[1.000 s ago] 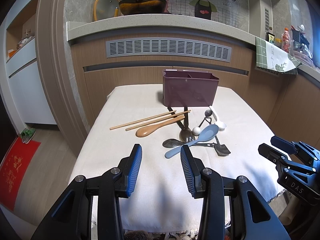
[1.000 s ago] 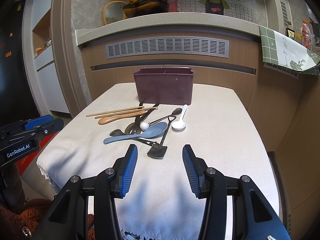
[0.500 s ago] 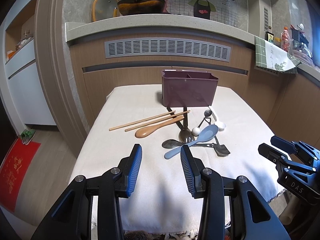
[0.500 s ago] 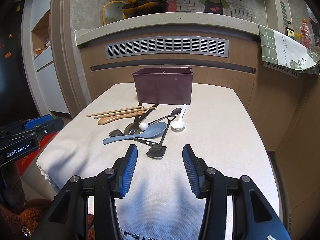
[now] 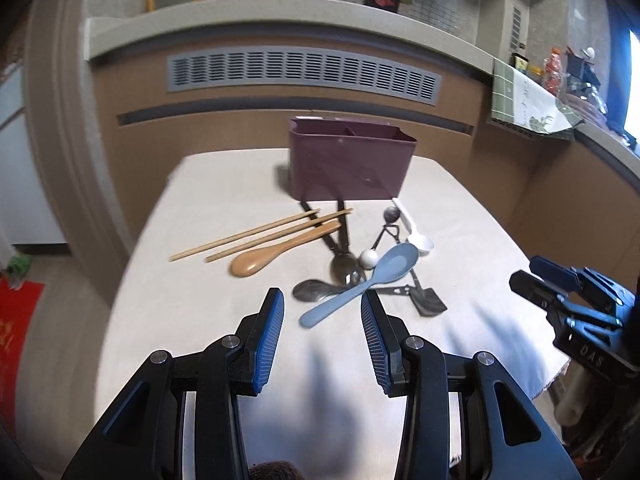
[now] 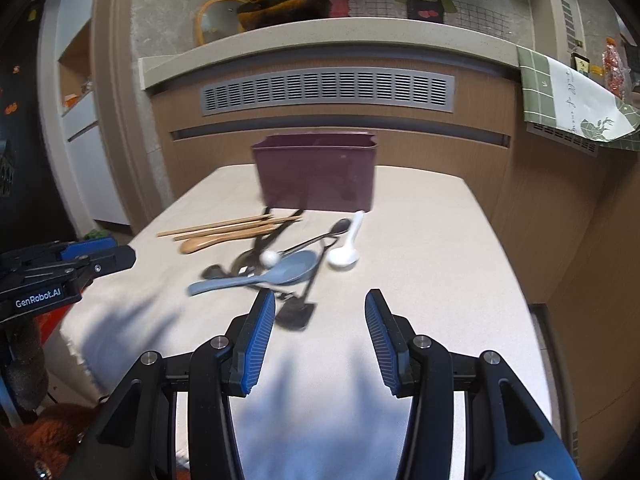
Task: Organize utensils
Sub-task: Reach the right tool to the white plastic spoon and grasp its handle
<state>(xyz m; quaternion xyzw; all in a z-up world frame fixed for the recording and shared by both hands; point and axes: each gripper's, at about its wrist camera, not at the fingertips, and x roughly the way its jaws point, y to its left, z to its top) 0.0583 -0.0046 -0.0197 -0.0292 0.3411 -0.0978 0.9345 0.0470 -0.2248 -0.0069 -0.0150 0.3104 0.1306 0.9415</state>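
Observation:
A dark purple utensil holder [image 5: 352, 160] [image 6: 316, 172] stands at the far end of the cloth-covered table [image 5: 192, 208]. In front of it lie two wooden chopsticks [image 5: 248, 236], a wooden spoon [image 5: 280, 250], metal spoons [image 5: 346, 270], a blue plastic spoon [image 5: 360, 286] [image 6: 260, 276], a white spoon [image 5: 416, 232] [image 6: 346, 250] and a small black spatula [image 5: 428, 302] [image 6: 296, 314]. My left gripper [image 5: 322, 304] is open, just short of the blue spoon's handle. My right gripper [image 6: 320, 308] is open, near the black spatula.
A wood-panelled counter with a grey vent [image 5: 304, 74] rises behind the table. On its ledge sit a pan and a lid [image 6: 256, 8]. A green cloth [image 6: 572, 100] hangs at the right. A red mat [image 5: 16, 320] lies on the floor at left.
Both grippers have moved forward and lower toward the pile of utensils, which now looks larger and closer. Both stay open and the utensils have not moved.

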